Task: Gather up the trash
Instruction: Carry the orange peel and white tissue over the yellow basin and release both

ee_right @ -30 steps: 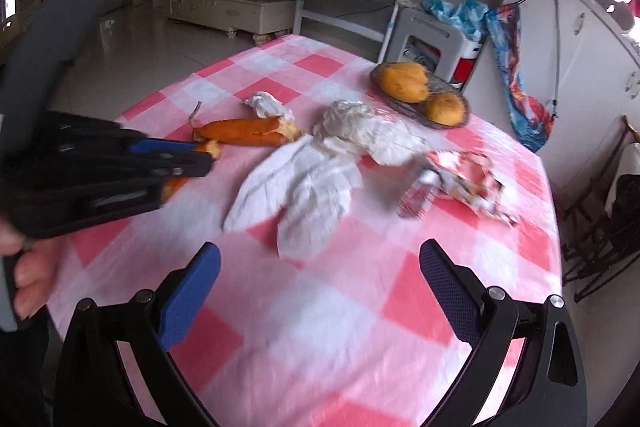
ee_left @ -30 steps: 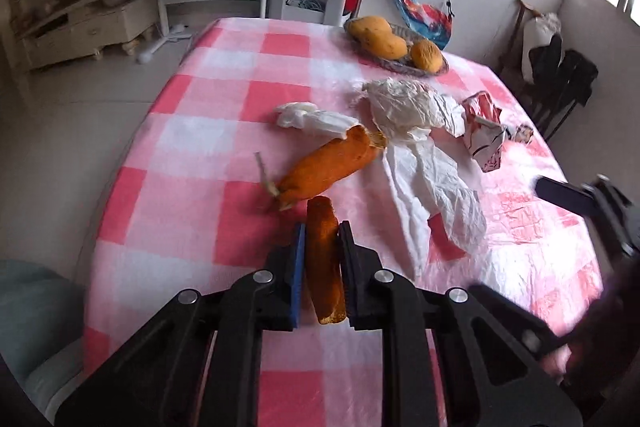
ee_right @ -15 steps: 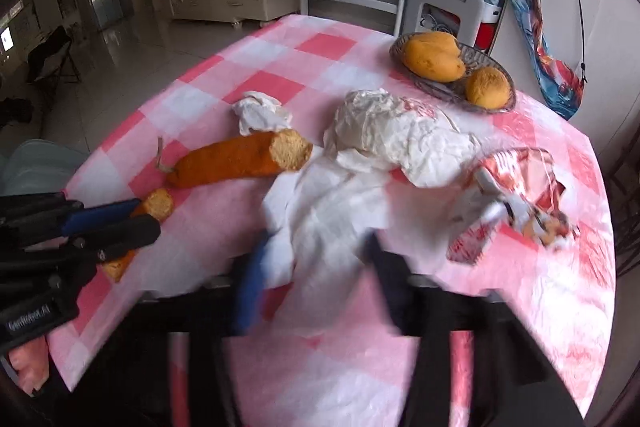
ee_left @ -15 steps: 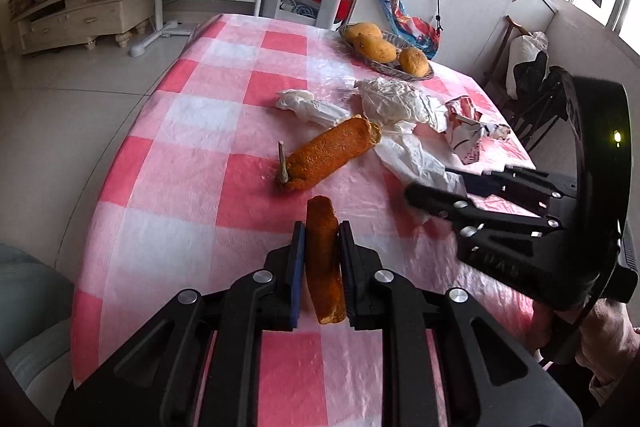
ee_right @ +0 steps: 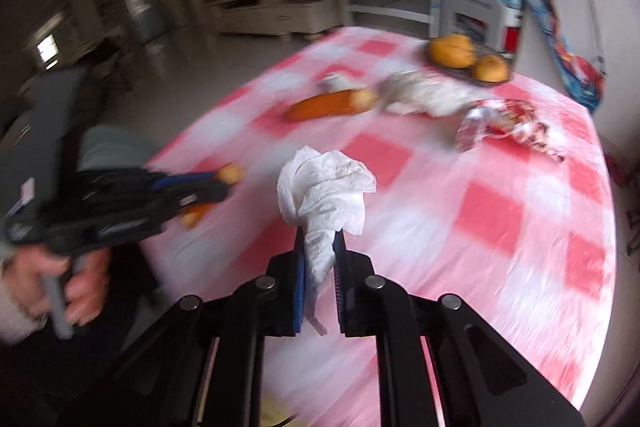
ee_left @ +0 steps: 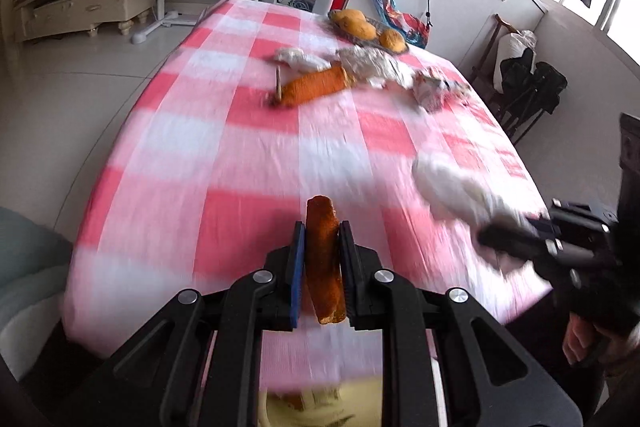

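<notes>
My left gripper (ee_left: pixel 322 227) is shut on a short orange cob piece (ee_left: pixel 323 267), held above the near edge of the pink checked table (ee_left: pixel 248 163). In the right wrist view, my right gripper (ee_right: pixel 318 233) has its jaws closing, pads pressed on a crumpled white tissue (ee_right: pixel 326 183) that hangs clear of the cloth. The left wrist view shows that tissue (ee_left: pixel 452 187) at the right. Further back on the table lie a long orange cob (ee_left: pixel 316 89), crumpled white paper (ee_left: pixel 372 65), a small tissue (ee_left: pixel 298 57) and a red-white wrapper (ee_left: pixel 432 89).
A basket of orange fruit (ee_left: pixel 368 27) stands at the table's far end. Something yellow (ee_left: pixel 304 407) shows below the left gripper, off the near edge. A teal seat (ee_left: pixel 24 267) is at the left, dark chairs (ee_left: pixel 532 87) at the right.
The right gripper went from wide open to closed on the white tissue and lifted it off the cloth. Both grippers drew back toward the table's near edge, the left still holding the cob piece.
</notes>
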